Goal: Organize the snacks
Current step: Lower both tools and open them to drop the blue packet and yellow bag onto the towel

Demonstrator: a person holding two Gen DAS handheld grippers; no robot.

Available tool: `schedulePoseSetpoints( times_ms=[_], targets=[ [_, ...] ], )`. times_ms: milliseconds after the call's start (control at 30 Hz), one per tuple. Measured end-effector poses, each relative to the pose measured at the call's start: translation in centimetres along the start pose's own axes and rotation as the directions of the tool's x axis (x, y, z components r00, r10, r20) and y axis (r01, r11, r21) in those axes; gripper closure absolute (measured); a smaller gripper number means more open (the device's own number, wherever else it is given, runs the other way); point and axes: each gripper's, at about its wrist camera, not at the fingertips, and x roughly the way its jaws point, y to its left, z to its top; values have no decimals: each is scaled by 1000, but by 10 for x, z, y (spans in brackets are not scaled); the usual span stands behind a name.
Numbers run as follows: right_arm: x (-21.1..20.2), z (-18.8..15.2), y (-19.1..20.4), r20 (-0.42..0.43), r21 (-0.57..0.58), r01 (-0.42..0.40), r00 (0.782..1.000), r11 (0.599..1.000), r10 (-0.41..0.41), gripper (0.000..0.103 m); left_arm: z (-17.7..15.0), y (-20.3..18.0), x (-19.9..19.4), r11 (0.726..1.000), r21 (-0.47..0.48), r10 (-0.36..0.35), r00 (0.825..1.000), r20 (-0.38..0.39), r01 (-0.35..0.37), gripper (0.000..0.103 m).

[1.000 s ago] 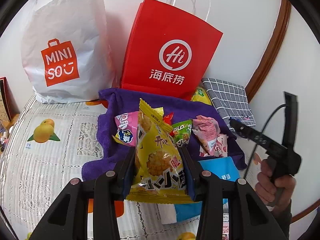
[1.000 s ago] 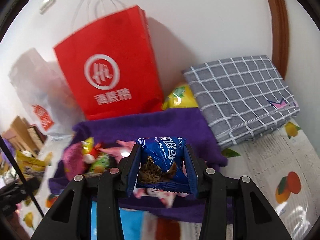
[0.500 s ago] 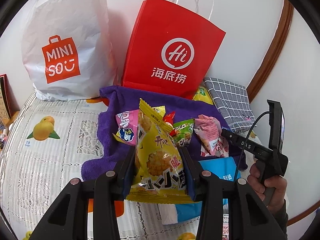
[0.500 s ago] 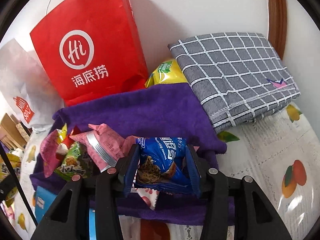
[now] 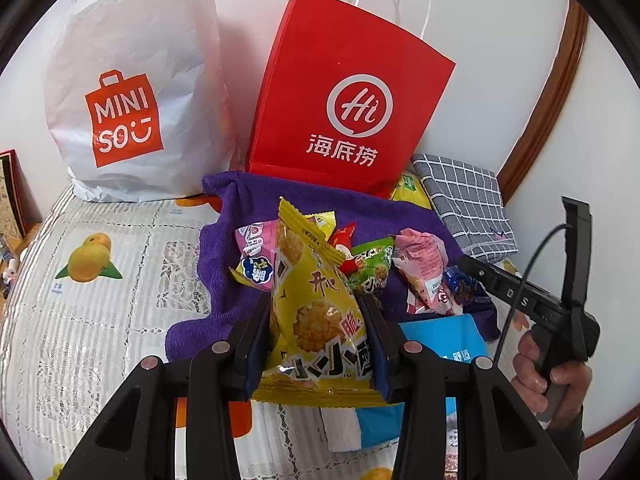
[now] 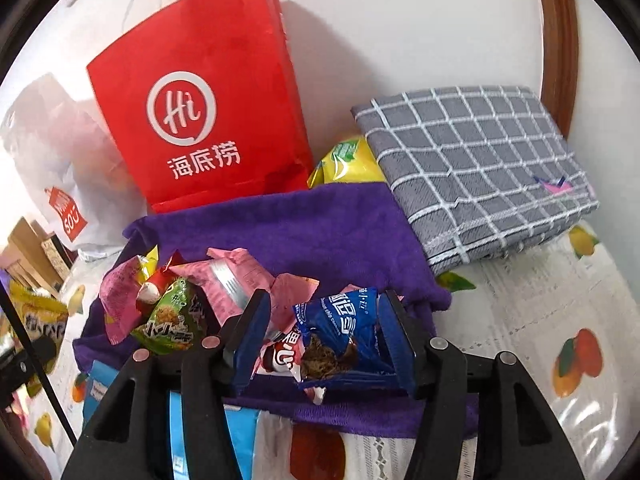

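Snacks (image 6: 208, 300) lie on the purple towel (image 6: 320, 236); your left gripper (image 5: 316, 320) clamps a yellow packet (image 5: 320, 312), while your right gripper (image 6: 324, 332) has just been opening around the blue cookie packet (image 6: 344, 332).

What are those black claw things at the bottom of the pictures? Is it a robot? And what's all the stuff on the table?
No robot: a person holds a grabber tool in each hand. Each tool carries a camera looking along its two fingers. The left gripper squeezes a yellow snack bag. The right gripper has just been opening, and the blue cookie packet sits loose between its fingers. More snacks lie on a purple towel. Behind stand a red paper bag and a white plastic bag.
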Motion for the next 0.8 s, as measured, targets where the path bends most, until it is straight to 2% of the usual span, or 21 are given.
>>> schedulePoseSetpoints(
  times_ms=[67,133,233,333,567,800],
  targets=[
    [-8,0,4,20,-15,-16,1000,1000,16,47,0,1,0,1000,-4,-6,1000,3,6,63],
    [-16,0,9,38,-32,-32,999,999,33,47,0,-2,-2,1000,18,17,1000,17,-18,63],
    [-24,0,12,57,-58,-25,998,998,29,47,2,-7,-6,999,28,18,999,31,-19,62],
    [-30,-1,11,65,-77,-17,998,997,22,47,6,-13,-4,1000,12,-15,1000,7,14,63],
    [-54,-4,0,130,-115,35,991,993,-19,47,19,-41,9,999,39,-5,999,-36,7,62],
    [-58,-9,-15,119,-124,31,993,992,-16,47,34,-59,35,1000,18,-1,997,-75,2,62]
  ],
)
